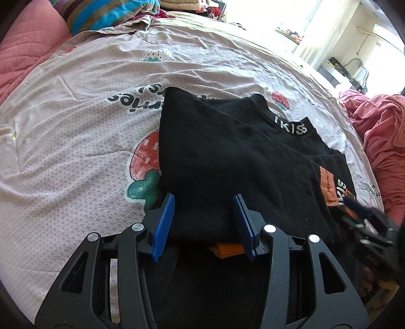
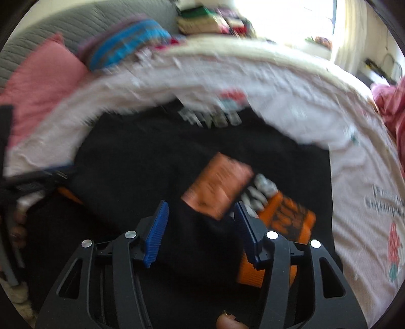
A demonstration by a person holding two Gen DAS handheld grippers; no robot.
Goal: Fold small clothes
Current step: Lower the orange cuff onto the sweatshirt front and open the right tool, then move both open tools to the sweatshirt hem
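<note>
A black T-shirt (image 1: pixel 227 157) with a white-lettered collar and an orange patch lies partly folded on the bed. My left gripper (image 1: pixel 205 222) is open, its blue pads either side of the near folded edge of the shirt. My right gripper (image 2: pixel 200 227) is open over the black shirt (image 2: pixel 152 164), close to its orange patch (image 2: pixel 220 187); this view is blurred by motion. The right gripper also shows blurred at the right edge of the left wrist view (image 1: pixel 367 222).
The bed sheet (image 1: pixel 88 126) is pale with strawberry prints. Pink quilted pillows (image 1: pixel 27 50) lie at the far left, a striped blanket (image 1: pixel 101 15) beyond them, and a pink crumpled cover (image 1: pixel 382 131) at the right. A bright window is at the back right.
</note>
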